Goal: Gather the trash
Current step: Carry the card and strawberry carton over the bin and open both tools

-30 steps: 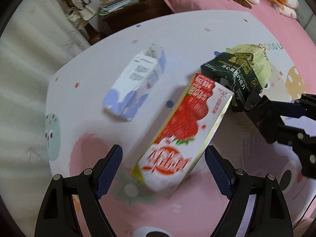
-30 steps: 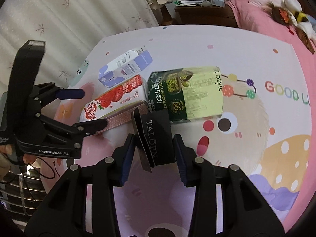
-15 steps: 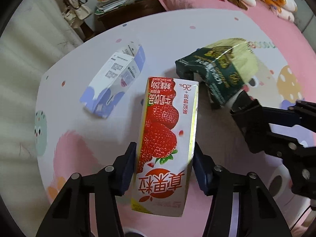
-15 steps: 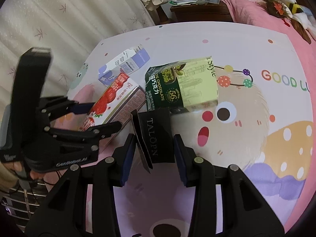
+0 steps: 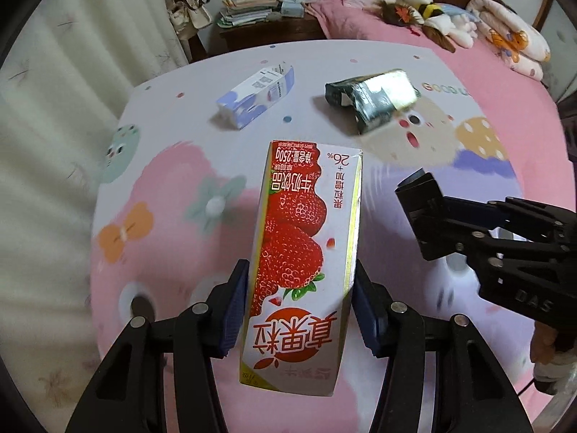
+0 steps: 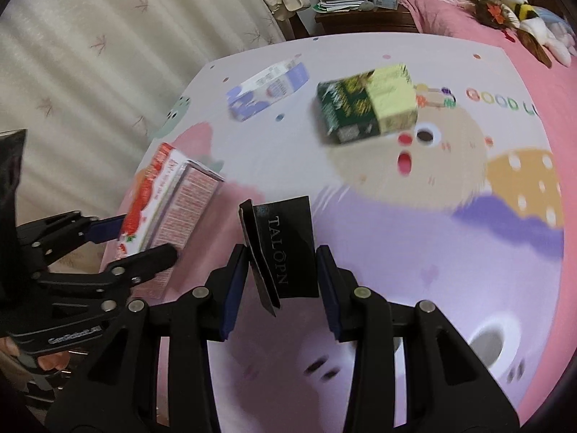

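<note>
My left gripper (image 5: 301, 288) is shut on a red-and-white strawberry milk carton (image 5: 301, 252), held lifted above the patterned cloth; the same carton (image 6: 169, 198) shows at the left of the right wrist view. My right gripper (image 6: 281, 281) is shut on a small black box (image 6: 285, 249) lettered TALOPN, also seen as the black box (image 5: 420, 198) at the right of the left wrist view. A green-and-yellow chocolate box (image 5: 371, 97) (image 6: 368, 108) and a blue-and-white carton (image 5: 256, 95) (image 6: 268, 90) lie on the cloth farther off.
The cloth (image 5: 173, 195) covers a bed with cartoon prints. A dark bedside table (image 5: 259, 25) with stacked papers stands beyond it, plush toys (image 5: 432, 11) lie at the back right, and a pale curtain (image 6: 90, 54) hangs on the left.
My left gripper closed on the strawberry carton and lifted it back from the other trash. My right gripper drew back too, still gripping the black box.
</note>
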A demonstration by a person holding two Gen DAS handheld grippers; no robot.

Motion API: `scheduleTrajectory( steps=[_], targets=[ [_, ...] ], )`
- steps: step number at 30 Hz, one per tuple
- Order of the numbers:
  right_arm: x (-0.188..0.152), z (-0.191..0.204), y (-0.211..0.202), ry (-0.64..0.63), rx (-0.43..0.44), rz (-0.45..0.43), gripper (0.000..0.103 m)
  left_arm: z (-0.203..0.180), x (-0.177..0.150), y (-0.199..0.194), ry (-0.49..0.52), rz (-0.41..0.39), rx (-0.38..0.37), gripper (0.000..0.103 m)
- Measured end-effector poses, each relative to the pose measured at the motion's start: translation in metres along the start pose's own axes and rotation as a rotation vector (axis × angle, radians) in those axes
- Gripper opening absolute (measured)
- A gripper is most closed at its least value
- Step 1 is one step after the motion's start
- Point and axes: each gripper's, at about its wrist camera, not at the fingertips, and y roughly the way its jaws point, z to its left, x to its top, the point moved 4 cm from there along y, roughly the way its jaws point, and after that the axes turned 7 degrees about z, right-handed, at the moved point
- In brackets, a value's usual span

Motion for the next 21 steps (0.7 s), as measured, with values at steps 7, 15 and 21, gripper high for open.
scheduleTrajectory(
  steps=[7, 15, 21],
  targets=[
    [-0.078, 0.051, -0.008, 0.049, -0.037, 0.008, 0.035, 0.013, -0.102, -0.043, 0.067, -0.041, -0.009, 0.053],
    [-0.166, 0.117, -0.013, 0.095, -0.110, 0.005, 0.035, 0.049, -0.209, -0.066, 0.120, -0.053, -0.037, 0.053],
    [-0.224, 0.163, -0.017, 0.145, -0.141, -0.013, 0.035, 0.073, -0.281, -0.073, 0.160, -0.052, -0.053, 0.053]
  ],
)
